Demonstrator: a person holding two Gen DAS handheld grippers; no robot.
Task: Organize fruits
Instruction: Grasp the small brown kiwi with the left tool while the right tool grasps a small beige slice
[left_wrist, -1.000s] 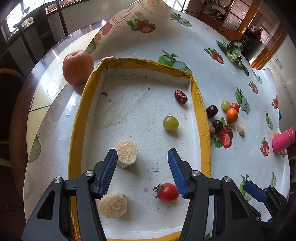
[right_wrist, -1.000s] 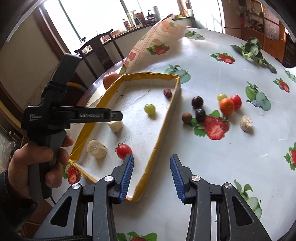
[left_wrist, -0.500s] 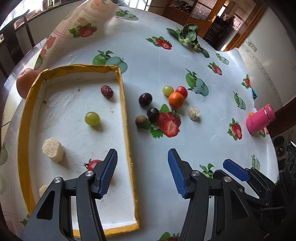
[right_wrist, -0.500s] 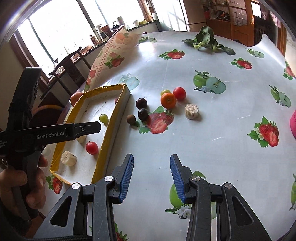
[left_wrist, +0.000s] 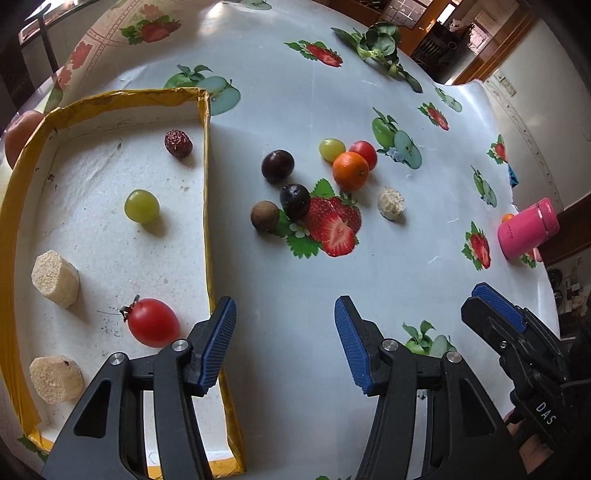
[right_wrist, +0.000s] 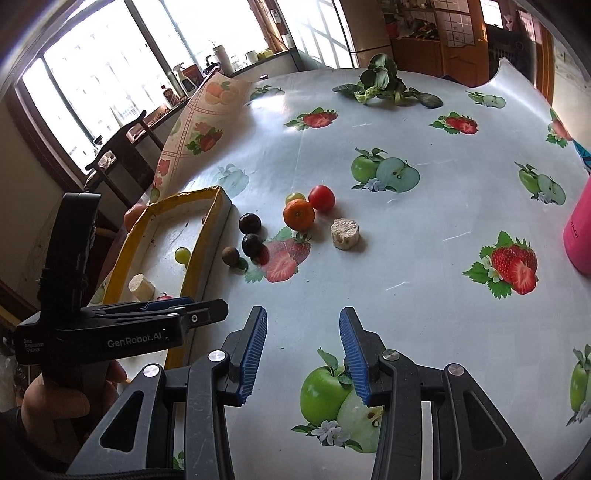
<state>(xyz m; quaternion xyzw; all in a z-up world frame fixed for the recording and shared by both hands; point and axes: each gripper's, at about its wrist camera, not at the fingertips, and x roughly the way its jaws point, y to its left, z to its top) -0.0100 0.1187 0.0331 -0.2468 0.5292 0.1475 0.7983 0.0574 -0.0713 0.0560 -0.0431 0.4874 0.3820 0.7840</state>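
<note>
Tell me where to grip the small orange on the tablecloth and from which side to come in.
Grip the orange across its widest middle, coming from above. It is round, so any lower or higher hold would likely slip. Set the fingers on its near-left and far-right sides as the left wrist view shows them: the red tomato and green grape crowd its far side, while those flanks look free.

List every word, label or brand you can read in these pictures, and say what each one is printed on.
"GenRobot.AI": white print on the side of the black left gripper, seen from the right wrist.
"DAS": white letters on the black body of the right gripper, seen from the left wrist.
Small white print at the left gripper's rear end: too small to read surely.
Dark lettering on the pink plastic bottle: too small to read.
</note>
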